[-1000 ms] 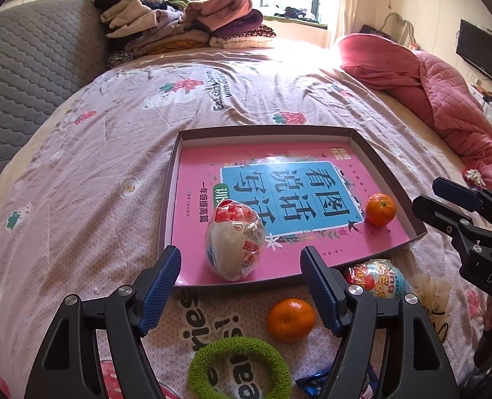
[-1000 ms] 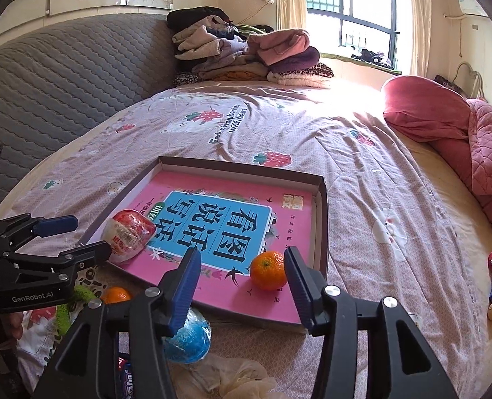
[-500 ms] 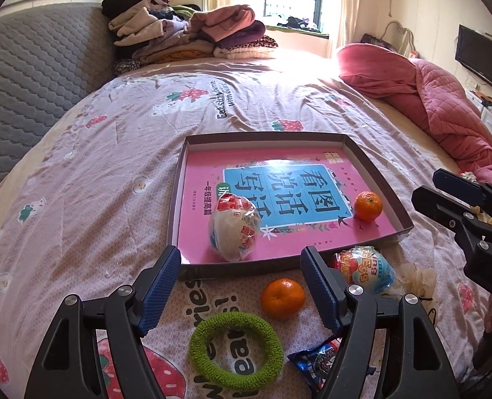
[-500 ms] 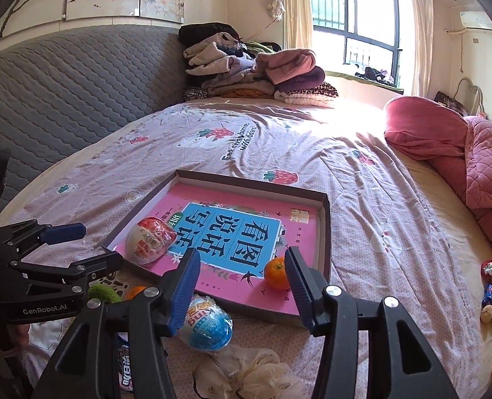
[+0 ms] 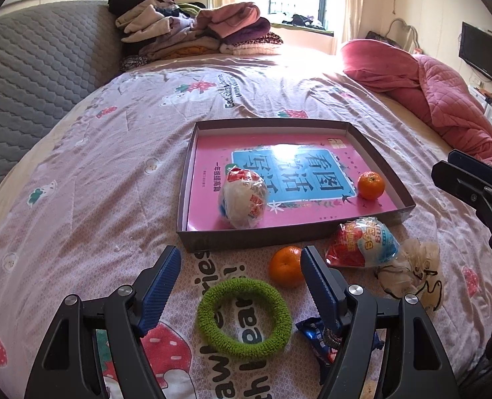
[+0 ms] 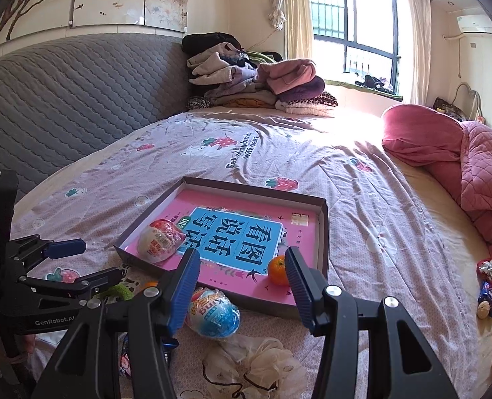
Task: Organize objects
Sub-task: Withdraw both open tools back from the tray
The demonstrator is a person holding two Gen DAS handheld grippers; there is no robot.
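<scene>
A shallow box tray (image 5: 182, 199) (image 6: 324, 232) with a pink book in its bottom lies on the bed. In it are a white-and-red wrapped egg (image 5: 243, 197) (image 6: 161, 239) and a tangerine (image 5: 371, 185) (image 6: 277, 270). In front of the tray lie a second tangerine (image 5: 285, 266), a green hair ring (image 5: 244, 318), a blue-and-red wrapped egg (image 5: 362, 242) (image 6: 214, 312), a blue snack packet (image 5: 315, 332) and a crumpled clear bag (image 5: 412, 271) (image 6: 255, 362). My left gripper (image 5: 241, 267) is open and empty above the green ring. My right gripper (image 6: 242, 272) is open and empty above the tray's near edge.
The bed has a pink strawberry-print cover (image 5: 113, 173). A pile of folded clothes (image 5: 196, 30) sits at the far end, a pink quilt (image 5: 428, 89) at the right, a grey padded headboard (image 5: 30, 66) at the left. Small sweets (image 6: 488, 292) lie at the bed's right edge.
Both grippers have pulled back and up from the tray, so more of the bed and the loose things in front of the tray show. Both stay open; nothing was picked up.
</scene>
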